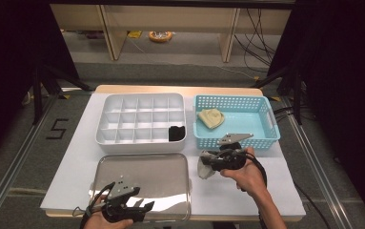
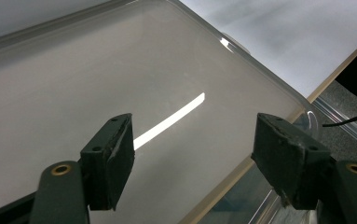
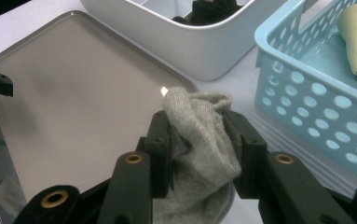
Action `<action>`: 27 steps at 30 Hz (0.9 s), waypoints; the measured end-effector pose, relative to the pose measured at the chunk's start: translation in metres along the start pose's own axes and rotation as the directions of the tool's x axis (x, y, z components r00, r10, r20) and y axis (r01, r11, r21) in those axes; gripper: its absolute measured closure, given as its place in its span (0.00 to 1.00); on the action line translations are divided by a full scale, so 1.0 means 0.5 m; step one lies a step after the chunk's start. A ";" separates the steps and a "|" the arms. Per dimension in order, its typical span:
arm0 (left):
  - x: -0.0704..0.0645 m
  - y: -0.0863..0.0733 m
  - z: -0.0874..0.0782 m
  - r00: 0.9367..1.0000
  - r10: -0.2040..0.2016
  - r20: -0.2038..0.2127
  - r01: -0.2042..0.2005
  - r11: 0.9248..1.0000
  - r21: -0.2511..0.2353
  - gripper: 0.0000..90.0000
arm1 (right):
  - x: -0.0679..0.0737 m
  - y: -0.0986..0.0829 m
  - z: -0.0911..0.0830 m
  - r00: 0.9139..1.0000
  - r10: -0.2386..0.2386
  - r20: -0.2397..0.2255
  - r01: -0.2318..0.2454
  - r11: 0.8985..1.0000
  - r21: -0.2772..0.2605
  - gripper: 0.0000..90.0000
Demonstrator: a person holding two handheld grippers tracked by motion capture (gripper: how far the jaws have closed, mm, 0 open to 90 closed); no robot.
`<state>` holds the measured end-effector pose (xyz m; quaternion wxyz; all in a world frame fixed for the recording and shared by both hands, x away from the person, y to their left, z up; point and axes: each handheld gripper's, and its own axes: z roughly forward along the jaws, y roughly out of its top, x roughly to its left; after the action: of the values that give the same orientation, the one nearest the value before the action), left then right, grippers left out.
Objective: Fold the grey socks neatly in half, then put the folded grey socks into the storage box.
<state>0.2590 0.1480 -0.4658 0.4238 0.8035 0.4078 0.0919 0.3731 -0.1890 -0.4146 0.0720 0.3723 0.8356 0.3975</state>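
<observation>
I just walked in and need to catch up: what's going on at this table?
A person works with a pair of tongs in each hand. The right tongs are shut on a grey sock, held between the metal tray and the blue basket, where a beige sock lies. The left tongs hang open over the tray's near edge, holding nothing. A black sock sits in one compartment of the white divided bin.

"5" on floor [image 1: 57, 129]

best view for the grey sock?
Right gripper view: the grey sock sits close up, pinched between the right gripper jaws. High view shows it small, partly hidden by that gripper, between tray and basket.
</observation>
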 end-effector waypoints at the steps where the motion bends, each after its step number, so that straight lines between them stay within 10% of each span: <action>1: 0.000 0.000 -0.001 1.000 0.003 0.000 -0.003 1.000 0.002 0.32 | -0.001 0.002 0.002 1.000 -0.006 -0.002 0.006 1.000 -0.003 0.73; 27: 0.001 -0.006 -0.014 1.000 -0.025 0.000 0.025 0.999 -0.025 0.29 | 0.027 0.145 0.036 0.995 -0.101 0.022 0.101 0.995 -0.022 0.73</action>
<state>0.2542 0.1533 -0.4640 0.4348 0.7929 0.4169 0.0918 0.4120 -0.1395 -0.3723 0.1050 0.3327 0.8479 0.3992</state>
